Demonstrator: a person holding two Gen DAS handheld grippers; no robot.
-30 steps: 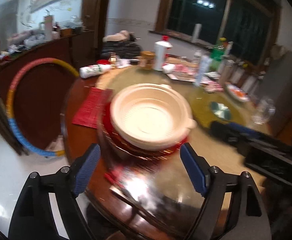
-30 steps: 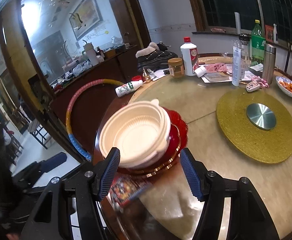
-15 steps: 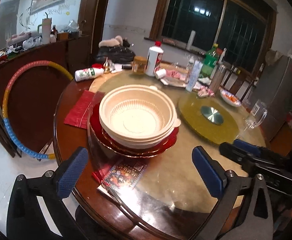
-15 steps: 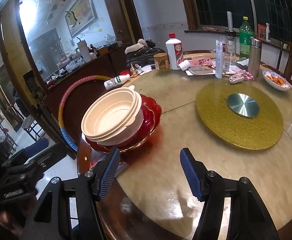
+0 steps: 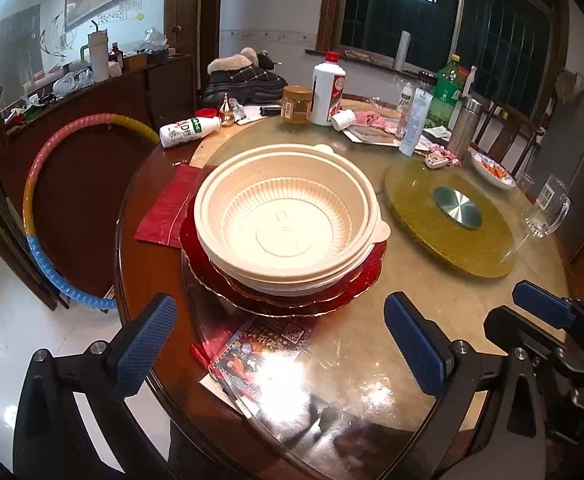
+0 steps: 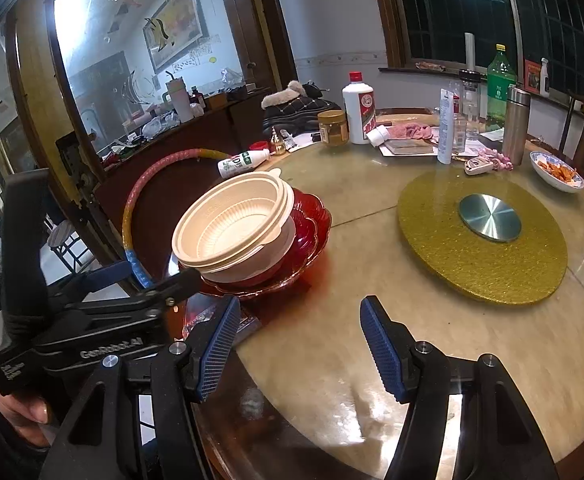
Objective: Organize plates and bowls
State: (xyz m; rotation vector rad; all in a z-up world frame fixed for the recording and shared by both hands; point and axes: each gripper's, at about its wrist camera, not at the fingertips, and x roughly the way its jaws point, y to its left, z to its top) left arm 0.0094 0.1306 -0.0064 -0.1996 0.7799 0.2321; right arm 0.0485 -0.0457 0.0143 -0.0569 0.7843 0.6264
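Now that we have drawn both grippers back, left gripper (image 5: 280, 340) and right gripper (image 6: 299, 344) gape wide, empty; cream bowls (image 5: 288, 220) sit nested on red plates (image 5: 355, 288) at the surface (image 6: 371, 280) edge, stacking apparently done.

both grippers, left gripper (image 5: 280, 344) and right gripper (image 6: 297, 346), have pulled back from the bowl stack (image 5: 288, 220), left jaws now wider.

You face a round wooden table (image 5: 132, 208) topped with glass. On it near you sits a stack of red plates (image 5: 355, 284) carrying cream bowls (image 5: 284, 220), with a red mat (image 5: 164, 212) just beside and a printed card (image 5: 260, 352) under the glass. Farther off lie a gold turntable (image 6: 443, 240), a white bottle (image 5: 327, 92), a jar (image 5: 296, 104) and a tipped milk bottle (image 5: 186, 132)
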